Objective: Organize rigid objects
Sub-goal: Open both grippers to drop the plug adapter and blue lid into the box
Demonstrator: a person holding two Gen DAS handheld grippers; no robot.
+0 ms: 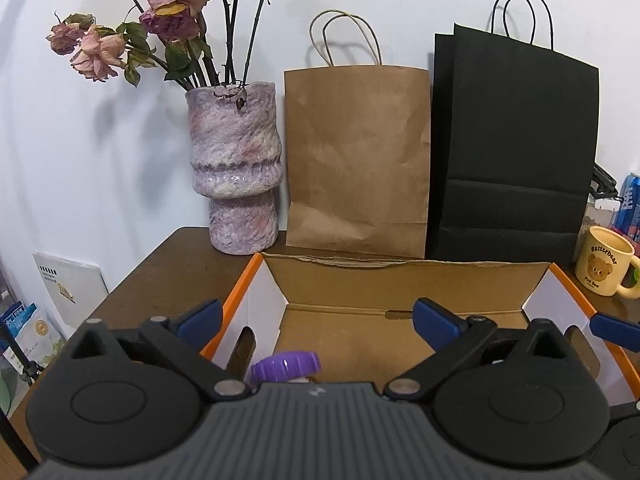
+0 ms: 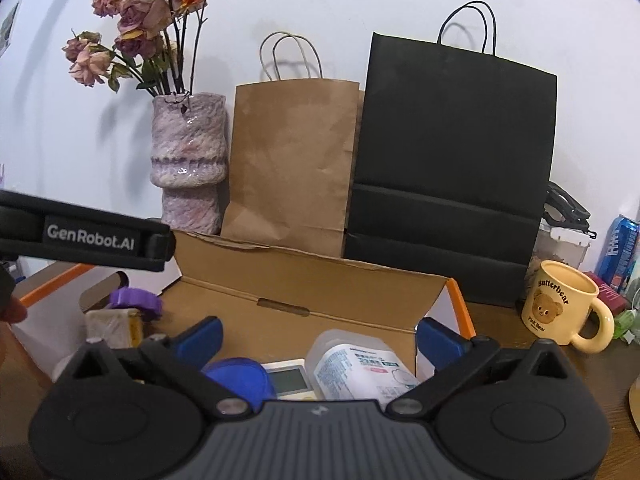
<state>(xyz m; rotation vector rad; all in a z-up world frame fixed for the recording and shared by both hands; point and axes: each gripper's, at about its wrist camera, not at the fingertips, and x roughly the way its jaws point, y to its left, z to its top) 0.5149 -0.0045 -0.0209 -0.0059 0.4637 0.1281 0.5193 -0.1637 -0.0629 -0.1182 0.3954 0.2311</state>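
While both claws hang over the cardboard box (image 1: 404, 280) with orange edges on the wooden bench (image 1: 176, 264), the left claw (image 1: 316, 316) and the right claw (image 2: 318, 334) stand wide apart and hold nothing. A ribbed purple cap (image 1: 286, 364), a round blue lid (image 2: 240, 376) and a clear plastic tub (image 2: 360, 364) lie inside; the far half of the floor is bare.

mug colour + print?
Cream-yellow mug, brown bear print, "Butterbear" lettering, lime-green patch on its handle. Clearest in the right wrist view.
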